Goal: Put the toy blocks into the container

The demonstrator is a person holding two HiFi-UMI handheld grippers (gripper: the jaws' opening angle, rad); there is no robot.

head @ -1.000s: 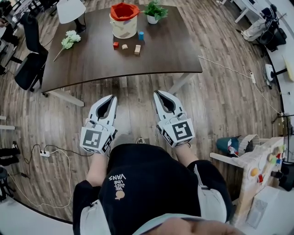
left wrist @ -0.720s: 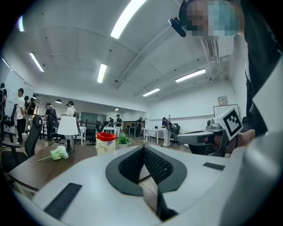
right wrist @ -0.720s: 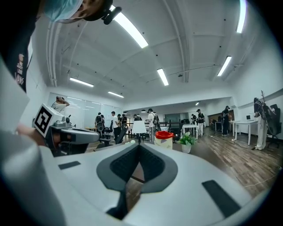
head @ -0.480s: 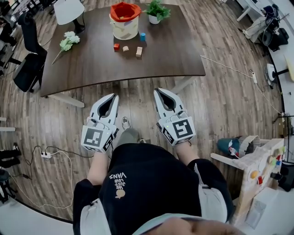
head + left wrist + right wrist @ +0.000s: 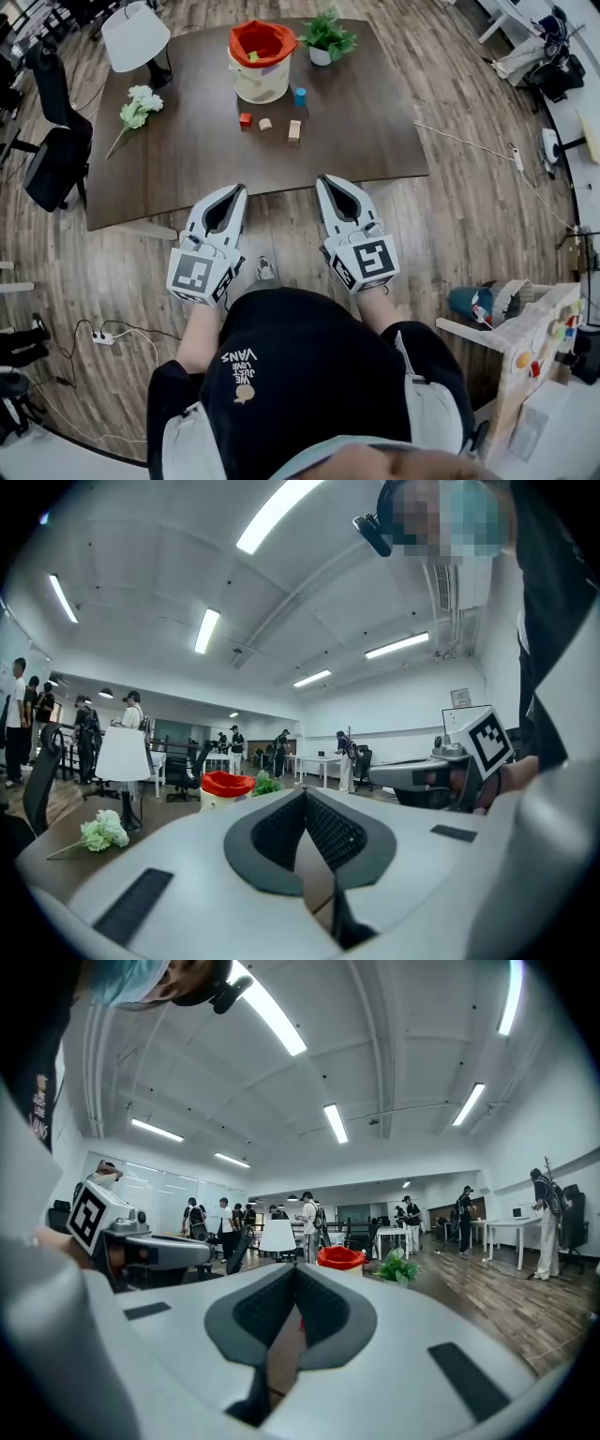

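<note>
With left fingers and right fingers both shut and empty, step closer to the tabletop — open wide only once near the toy blocks lying far ahead by the container.

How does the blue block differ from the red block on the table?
The blue block stands taller, beside the container on the potted plant's side. The red block is squat and cube-like, in front of the container, nearer the person. Both rest on the table, outside the container.
</note>
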